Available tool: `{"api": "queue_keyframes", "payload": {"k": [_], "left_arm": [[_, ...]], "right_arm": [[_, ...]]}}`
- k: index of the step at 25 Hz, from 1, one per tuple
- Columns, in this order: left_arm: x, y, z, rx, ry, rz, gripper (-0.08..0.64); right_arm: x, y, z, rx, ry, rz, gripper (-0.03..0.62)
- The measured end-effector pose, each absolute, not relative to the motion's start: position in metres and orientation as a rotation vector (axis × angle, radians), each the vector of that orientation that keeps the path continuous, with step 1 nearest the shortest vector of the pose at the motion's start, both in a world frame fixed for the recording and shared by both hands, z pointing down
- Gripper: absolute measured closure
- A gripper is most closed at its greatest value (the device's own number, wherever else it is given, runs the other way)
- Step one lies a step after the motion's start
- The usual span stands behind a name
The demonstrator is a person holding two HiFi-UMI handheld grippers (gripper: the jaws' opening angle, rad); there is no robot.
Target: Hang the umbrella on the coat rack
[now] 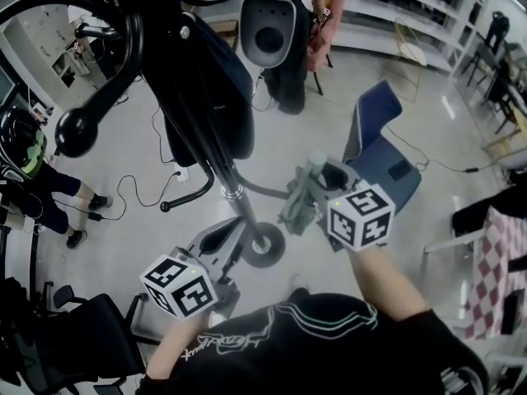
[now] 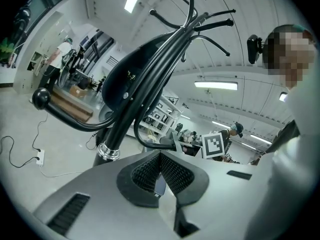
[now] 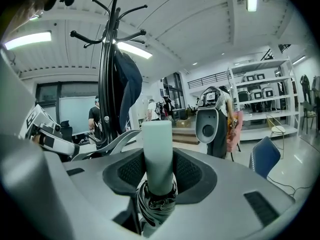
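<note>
Between its jaws, the right hand-held gripper (image 3: 158, 170) clamps the folded umbrella (image 3: 157, 144).

readable text: none | black shirt (image 1: 329, 348): pale script print, too blurred to read

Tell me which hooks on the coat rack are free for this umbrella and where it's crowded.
On the coat rack, the upper hooks are bare, and so is the low ball-tipped arm left of the pole. The dark jacket crowds the pole's right side.
</note>
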State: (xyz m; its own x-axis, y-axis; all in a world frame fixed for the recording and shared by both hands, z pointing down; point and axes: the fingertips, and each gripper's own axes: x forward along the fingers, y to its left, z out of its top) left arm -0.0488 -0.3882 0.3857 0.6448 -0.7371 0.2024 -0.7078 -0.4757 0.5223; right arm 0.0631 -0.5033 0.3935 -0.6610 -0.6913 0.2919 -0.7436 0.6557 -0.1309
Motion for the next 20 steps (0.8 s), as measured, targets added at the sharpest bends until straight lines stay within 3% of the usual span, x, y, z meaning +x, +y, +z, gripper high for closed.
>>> {"api": "queue_keyframes", "payload": {"k": [20], "left_arm": [[-0.075, -0.389, 0.393, 2.241, -1.178, -0.089, 0.561]], "right_arm": [[0.04, -0.518, 0.44, 1.091, -2.609, 0.447, 0.431]]}}
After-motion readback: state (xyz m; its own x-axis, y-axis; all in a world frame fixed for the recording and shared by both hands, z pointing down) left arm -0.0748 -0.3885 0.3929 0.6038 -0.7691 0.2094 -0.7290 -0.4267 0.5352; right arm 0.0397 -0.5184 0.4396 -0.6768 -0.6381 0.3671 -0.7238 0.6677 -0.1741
